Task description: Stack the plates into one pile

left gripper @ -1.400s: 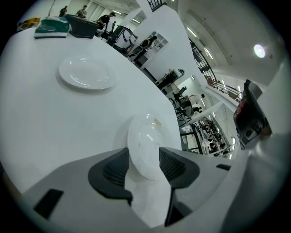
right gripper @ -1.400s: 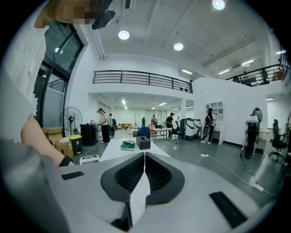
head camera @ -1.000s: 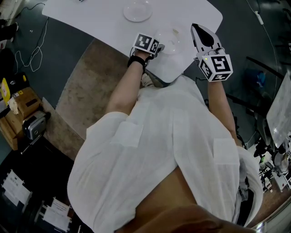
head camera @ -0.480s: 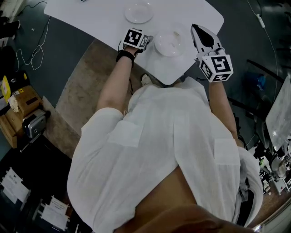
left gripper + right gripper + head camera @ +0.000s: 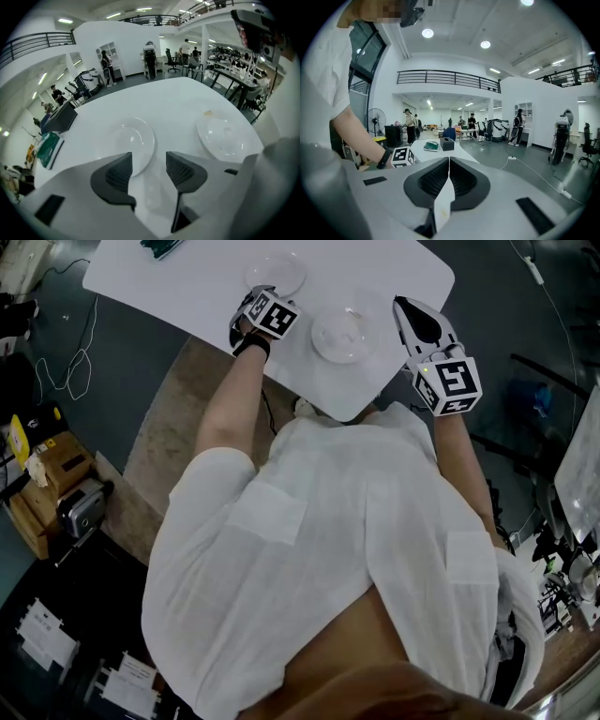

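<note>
Two white plates lie apart on the white table (image 5: 202,282). The farther plate (image 5: 275,273) is also in the left gripper view (image 5: 133,143), and the nearer plate (image 5: 344,334) lies to its right (image 5: 222,136). My left gripper (image 5: 148,159) points steeply down at the farther plate's near rim. Its jaws are closing, the rim's edge shows in the gap, and the pads do not press on it. My right gripper (image 5: 403,304) hovers at the table's right edge beside the nearer plate, shut with nothing in it (image 5: 449,161).
A green book (image 5: 49,147) and a black box (image 5: 58,119) sit at the table's far left end. The table's rounded near edge (image 5: 347,409) is close to the person's body. Cables and a cardboard box (image 5: 42,474) lie on the floor to the left.
My left gripper has moved left, away from the nearer plate and over to the farther plate, rolling as it went. The right gripper has stayed where it was.
</note>
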A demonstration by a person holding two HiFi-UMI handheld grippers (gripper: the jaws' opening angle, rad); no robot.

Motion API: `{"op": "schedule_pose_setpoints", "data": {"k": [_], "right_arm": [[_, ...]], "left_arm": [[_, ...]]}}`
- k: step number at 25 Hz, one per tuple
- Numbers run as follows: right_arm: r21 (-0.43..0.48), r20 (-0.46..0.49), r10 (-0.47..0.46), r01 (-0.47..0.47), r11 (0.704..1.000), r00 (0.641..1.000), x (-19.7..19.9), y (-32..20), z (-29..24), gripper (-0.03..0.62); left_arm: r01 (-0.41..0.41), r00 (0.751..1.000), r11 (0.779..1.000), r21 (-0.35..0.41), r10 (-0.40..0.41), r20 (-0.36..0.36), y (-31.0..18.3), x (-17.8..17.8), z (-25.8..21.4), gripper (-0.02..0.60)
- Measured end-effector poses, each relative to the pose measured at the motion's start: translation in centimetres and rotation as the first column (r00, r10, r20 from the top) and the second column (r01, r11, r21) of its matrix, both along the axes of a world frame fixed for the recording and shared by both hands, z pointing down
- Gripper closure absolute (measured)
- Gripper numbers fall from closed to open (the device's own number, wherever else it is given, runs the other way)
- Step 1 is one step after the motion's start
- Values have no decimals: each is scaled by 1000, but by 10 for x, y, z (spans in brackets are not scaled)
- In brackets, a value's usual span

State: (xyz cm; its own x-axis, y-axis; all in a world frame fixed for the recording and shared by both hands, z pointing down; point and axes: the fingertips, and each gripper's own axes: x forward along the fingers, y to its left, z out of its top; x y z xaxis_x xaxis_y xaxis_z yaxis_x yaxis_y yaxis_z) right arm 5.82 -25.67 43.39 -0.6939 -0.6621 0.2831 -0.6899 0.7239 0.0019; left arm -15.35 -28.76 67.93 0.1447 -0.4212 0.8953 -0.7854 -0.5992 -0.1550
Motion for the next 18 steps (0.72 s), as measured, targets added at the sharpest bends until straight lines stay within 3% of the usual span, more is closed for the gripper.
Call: {"op": "schedule_pose_setpoints", "data": {"k": [5,9,13,18], "right_arm": [[-13,-8,20,-20,1000,1000,13,-3,7,566],[-18,-10,35,-35,999,999,25,-6,10,566],[-23,-11,40,-40,999,999,30,-9,13,566],[-19,-14,33,-33,999,999,30,-9,13,566]], "left_arm": [[-104,988,994,-21,106,116,-11,0,14,353],[-159,973,986,-51,165,164,-17,5,26,358],[-187,965,977,-100,201,165,-19,6,29,367],[-192,972,972,-136,208,113,-14,9,33,417]]}}
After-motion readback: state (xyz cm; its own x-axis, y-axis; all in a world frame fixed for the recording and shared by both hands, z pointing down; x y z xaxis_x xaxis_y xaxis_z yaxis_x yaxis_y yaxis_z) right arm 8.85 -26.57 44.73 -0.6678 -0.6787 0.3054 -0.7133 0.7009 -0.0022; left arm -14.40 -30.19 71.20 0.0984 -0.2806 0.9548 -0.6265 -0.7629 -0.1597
